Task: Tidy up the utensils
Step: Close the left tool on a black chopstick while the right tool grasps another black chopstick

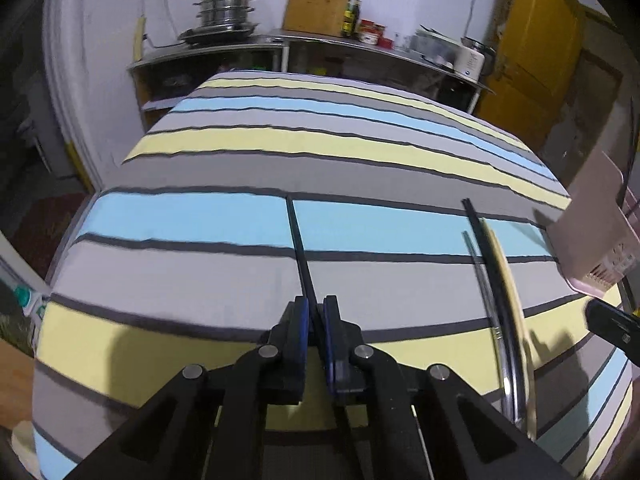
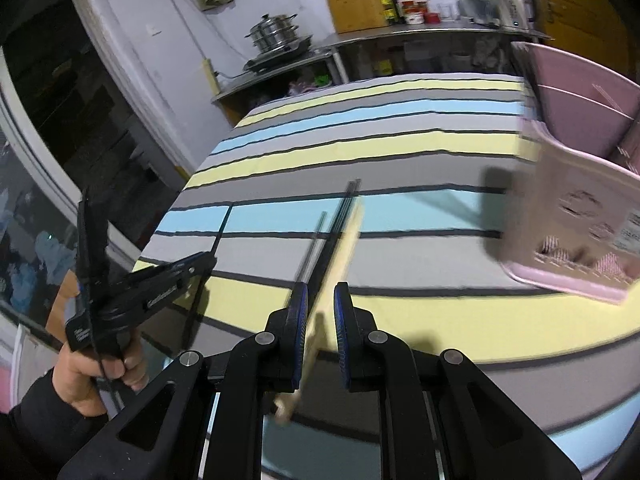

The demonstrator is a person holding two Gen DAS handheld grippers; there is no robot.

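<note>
My left gripper (image 1: 316,306) is shut on a black chopstick (image 1: 298,248), which points away over the striped tablecloth (image 1: 280,160). The right wrist view shows the same gripper (image 2: 210,258) at the left with the chopstick (image 2: 222,228) in it. A silver chopstick (image 2: 310,248), a black pair (image 2: 340,220) and a wooden stick (image 2: 348,240) lie together on the cloth. My right gripper (image 2: 320,292) hovers over the wooden stick's near end, jaws apart, pads not pressing it. A pink utensil basket (image 2: 576,208) stands at the right, blurred. The left wrist view shows the same sticks (image 1: 496,280) and basket (image 1: 596,208).
A steel counter (image 1: 248,46) along the back wall carries stacked pots (image 1: 224,8), a wooden cutting board (image 1: 318,0) and bottles. A yellow door (image 1: 536,52) is at the far right. The table's left edge drops to the floor. A person's hand (image 2: 100,376) holds the left gripper's handle.
</note>
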